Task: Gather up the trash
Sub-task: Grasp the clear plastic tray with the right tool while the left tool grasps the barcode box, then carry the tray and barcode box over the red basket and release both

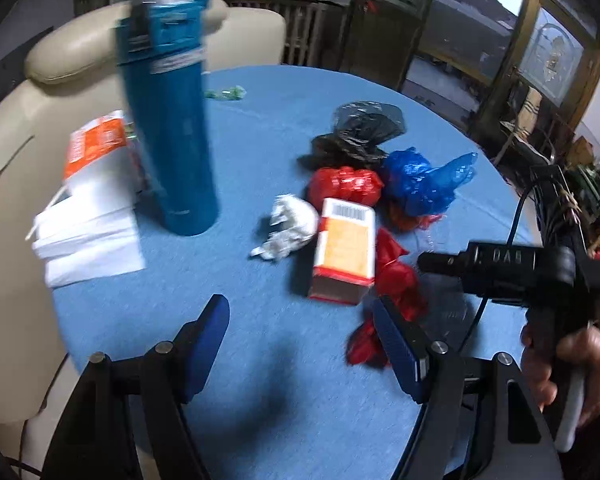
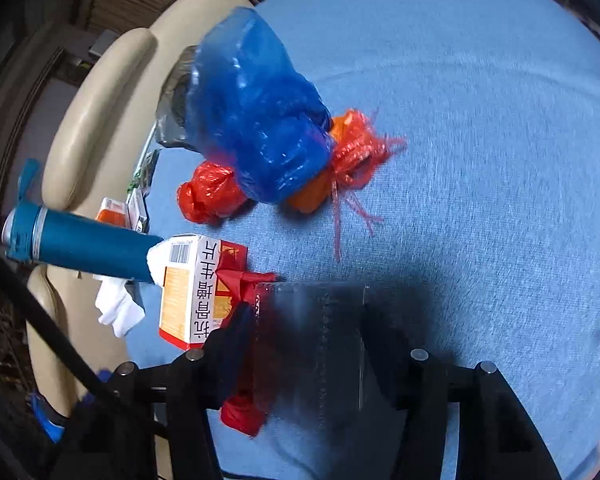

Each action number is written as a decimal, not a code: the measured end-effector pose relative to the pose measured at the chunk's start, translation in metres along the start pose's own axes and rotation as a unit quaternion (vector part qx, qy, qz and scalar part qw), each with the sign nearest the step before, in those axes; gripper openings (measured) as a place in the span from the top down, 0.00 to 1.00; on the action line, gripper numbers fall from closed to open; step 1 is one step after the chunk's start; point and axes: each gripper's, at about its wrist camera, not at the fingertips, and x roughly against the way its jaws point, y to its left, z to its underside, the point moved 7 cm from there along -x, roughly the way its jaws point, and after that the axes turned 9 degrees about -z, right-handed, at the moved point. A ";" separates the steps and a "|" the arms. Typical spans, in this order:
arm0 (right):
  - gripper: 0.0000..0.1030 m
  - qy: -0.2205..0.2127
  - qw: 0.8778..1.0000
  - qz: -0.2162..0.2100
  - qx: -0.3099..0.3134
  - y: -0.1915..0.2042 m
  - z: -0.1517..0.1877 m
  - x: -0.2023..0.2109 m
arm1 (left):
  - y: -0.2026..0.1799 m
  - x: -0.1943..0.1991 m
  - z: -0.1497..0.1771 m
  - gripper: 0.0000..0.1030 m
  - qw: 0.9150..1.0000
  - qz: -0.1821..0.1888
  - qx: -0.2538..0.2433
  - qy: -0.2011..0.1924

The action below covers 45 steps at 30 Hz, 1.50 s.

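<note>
Trash lies bunched on the blue tablecloth (image 1: 260,120): a black bag (image 1: 360,128), a blue bag (image 1: 424,180), a red bag (image 1: 344,184), a crumpled white tissue (image 1: 292,224), an orange-and-white box (image 1: 346,248) and a red plastic strip (image 1: 396,280). My left gripper (image 1: 304,344) hovers open in front of the box with nothing between its blue pads. My right gripper (image 2: 308,316) has a clear plastic package (image 2: 320,340) filling the gap between its fingers. That red strip (image 2: 240,276) touches its left finger, and the blue bag (image 2: 256,112) lies ahead.
A tall blue bottle (image 1: 168,132) stands at the left next to a white paper stack (image 1: 88,236) and an orange carton (image 1: 96,144). A cream chair (image 1: 12,160) borders the round table. A hand (image 1: 572,368) grips the right tool's handle at the table's right edge.
</note>
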 end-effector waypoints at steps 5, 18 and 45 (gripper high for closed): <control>0.50 -0.009 0.999 0.004 0.039 0.000 0.004 0.014 | -0.026 -0.029 -0.014 0.27 1.000 0.002 -0.024 0.017; 0.50 -0.077 0.996 -0.012 0.050 -0.049 0.016 0.111 | -0.052 -0.068 -0.015 0.55 0.998 -0.002 -0.034 0.050; 0.50 -0.279 0.957 -0.004 0.074 -0.104 0.053 0.310 | -0.210 0.126 -0.019 0.55 0.968 -0.004 -0.202 -0.151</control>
